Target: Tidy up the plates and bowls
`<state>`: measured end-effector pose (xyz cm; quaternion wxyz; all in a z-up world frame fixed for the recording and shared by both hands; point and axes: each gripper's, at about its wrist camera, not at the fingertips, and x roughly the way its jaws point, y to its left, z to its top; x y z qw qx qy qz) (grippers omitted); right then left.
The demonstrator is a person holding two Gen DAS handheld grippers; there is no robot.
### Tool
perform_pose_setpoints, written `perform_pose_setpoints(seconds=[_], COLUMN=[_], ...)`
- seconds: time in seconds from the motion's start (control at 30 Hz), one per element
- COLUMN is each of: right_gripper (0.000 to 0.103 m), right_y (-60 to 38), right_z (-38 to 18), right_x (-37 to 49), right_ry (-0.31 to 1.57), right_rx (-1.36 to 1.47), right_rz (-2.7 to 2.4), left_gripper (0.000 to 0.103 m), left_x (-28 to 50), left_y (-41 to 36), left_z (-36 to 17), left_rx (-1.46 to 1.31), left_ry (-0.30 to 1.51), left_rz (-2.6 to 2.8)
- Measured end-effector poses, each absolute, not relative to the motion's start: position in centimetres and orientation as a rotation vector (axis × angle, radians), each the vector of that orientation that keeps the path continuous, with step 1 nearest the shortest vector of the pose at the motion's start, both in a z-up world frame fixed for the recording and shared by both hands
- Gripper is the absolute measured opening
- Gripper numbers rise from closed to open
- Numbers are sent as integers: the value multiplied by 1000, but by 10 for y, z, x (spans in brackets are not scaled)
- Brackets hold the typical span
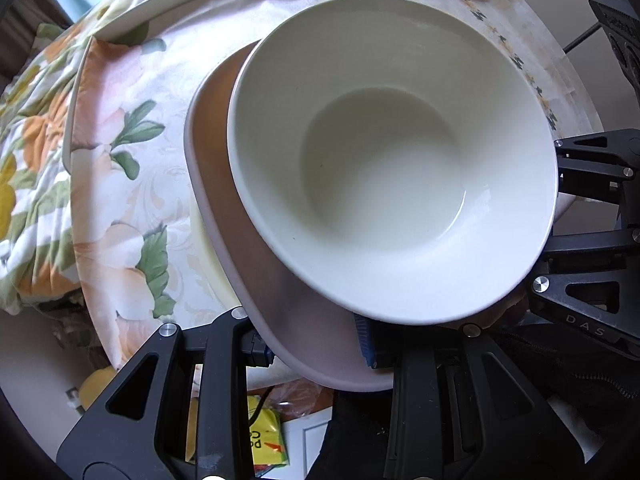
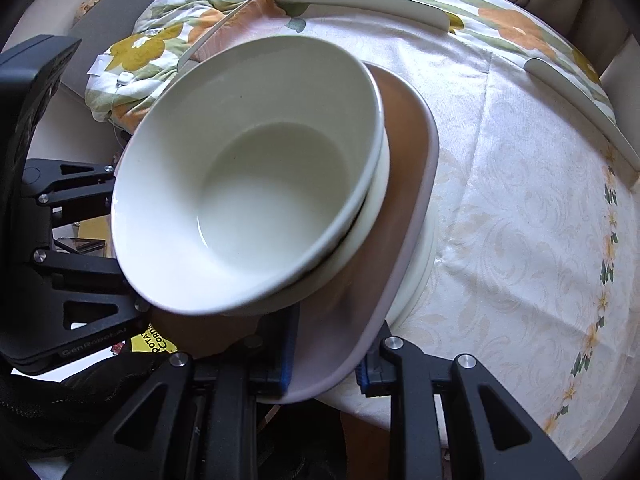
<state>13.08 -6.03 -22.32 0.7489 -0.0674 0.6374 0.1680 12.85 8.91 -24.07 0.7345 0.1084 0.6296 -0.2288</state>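
**Stack carried on the plate, both grippers pinching its rim**

I have the white bowl (image 1: 384,160) nested in a second bowl (image 2: 376,216), both sitting on the brown plate (image 1: 224,216). The plate is over the tablecloth (image 1: 132,208), with a paler dish (image 2: 420,276) under it; I can't tell if it's touching down. My left gripper (image 1: 316,344) is nearly closed, clamped on the plate's near edge; my right gripper (image 2: 328,360) is the same. Step looks like setting the stack down. Next, I judge: lower level, then release both together so the bowls don't slide.
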Motion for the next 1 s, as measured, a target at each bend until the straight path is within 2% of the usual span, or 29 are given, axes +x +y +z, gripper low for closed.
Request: perform_pose_setpoints(seconds=[0.53, 1.0], right_gripper=[23, 28], right_y=[-54, -55], right_z=[-225, -222], right_x=[135, 138], right_ry=[1419, 1463], right_rx=[-154, -95], right_rz=[336, 322], left_gripper=[27, 35], left_x=[136, 149], left_y=[91, 87], left_z=[-241, -240], left_rx=[256, 241], left_ry=[1417, 1473], left_rz=[-484, -494])
